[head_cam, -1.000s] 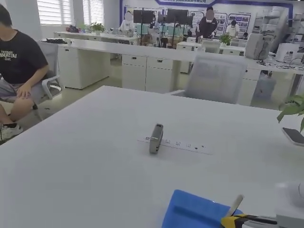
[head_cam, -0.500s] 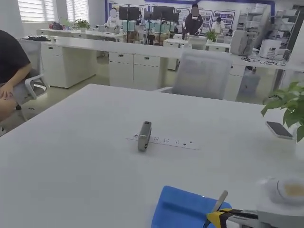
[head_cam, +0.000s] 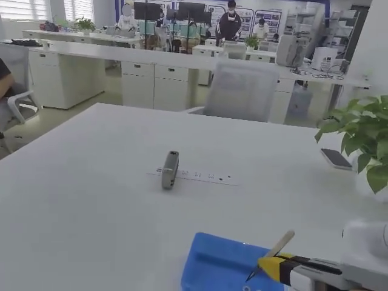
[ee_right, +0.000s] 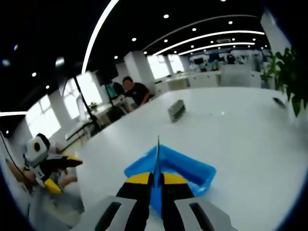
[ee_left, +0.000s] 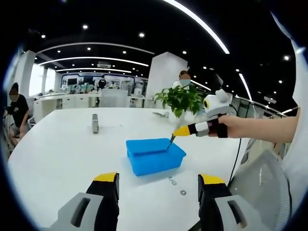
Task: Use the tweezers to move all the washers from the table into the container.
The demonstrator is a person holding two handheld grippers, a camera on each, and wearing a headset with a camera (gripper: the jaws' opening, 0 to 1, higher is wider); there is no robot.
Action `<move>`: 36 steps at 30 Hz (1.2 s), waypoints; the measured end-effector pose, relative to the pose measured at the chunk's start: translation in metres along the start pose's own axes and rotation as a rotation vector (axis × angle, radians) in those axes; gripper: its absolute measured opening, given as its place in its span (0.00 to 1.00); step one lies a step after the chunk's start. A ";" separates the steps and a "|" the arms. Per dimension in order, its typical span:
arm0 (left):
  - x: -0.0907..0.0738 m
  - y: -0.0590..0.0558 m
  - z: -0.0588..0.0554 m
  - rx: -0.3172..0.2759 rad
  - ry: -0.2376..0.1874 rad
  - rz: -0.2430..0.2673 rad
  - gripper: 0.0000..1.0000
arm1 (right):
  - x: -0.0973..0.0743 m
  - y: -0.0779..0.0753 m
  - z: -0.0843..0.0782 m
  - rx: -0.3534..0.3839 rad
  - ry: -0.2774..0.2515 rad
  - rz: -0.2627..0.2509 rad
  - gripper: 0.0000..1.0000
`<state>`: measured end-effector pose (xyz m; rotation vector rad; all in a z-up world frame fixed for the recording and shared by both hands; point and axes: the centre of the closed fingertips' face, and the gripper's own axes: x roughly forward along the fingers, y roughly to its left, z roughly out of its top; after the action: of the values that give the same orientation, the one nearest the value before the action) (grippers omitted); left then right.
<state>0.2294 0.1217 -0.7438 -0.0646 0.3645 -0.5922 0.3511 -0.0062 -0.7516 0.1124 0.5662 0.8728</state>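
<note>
- The tweezers (ee_right: 157, 156) have their long axis in line with the fingers of your right gripper (ee_right: 156, 179). The tip leads, straight out ahead of them.
- In the left gripper view the tweezers slant down from those fingers toward the blue container (ee_left: 155, 156).
- Right fingers are pressed together on the rear end of the tweezers. The tip sits at the container's rim, well ahead of the fingers. I cannot tell whether it touches, and the tip is too small to read for a load.
- Against 1.0 s ago, the grey block (head_cam: 170, 170) sits further left in the head view. The whole picture shifted, so your headset turned. Your right fingers keep about the same place at the container's right end.
- Left gripper (ee_left: 158, 179): fingers spread wide. The washers (ee_left: 183, 192) lie on the bench (ee_left: 57, 154) just ahead of these fingers, between them and beside the container's near wall.
</note>
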 end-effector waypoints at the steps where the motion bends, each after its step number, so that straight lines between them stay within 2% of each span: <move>1: 0.000 0.001 0.000 0.000 0.000 0.002 0.66 | -0.001 0.004 -0.001 0.000 -0.001 0.008 0.04; 9: 0.000 0.001 0.000 0.001 0.001 0.004 0.66 | -0.005 0.026 -0.015 -0.008 0.018 0.049 0.04; 14: 0.000 0.002 0.000 -0.003 -0.002 0.006 0.66 | -0.003 0.034 -0.033 -0.011 0.051 0.070 0.04; 23: 0.000 0.001 -0.001 0.001 0.002 0.008 0.65 | 0.006 0.035 -0.056 -0.018 0.111 0.081 0.04; 29: 0.000 0.002 -0.001 0.002 0.004 0.009 0.65 | 0.013 0.035 -0.064 -0.016 0.132 0.080 0.04; 36: 0.000 0.001 -0.002 0.007 0.012 0.007 0.65 | 0.018 0.034 -0.074 -0.072 0.177 0.065 0.04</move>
<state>0.2293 0.1231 -0.7463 -0.0533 0.3744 -0.5876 0.2990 0.0194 -0.8110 -0.0126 0.6985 0.9712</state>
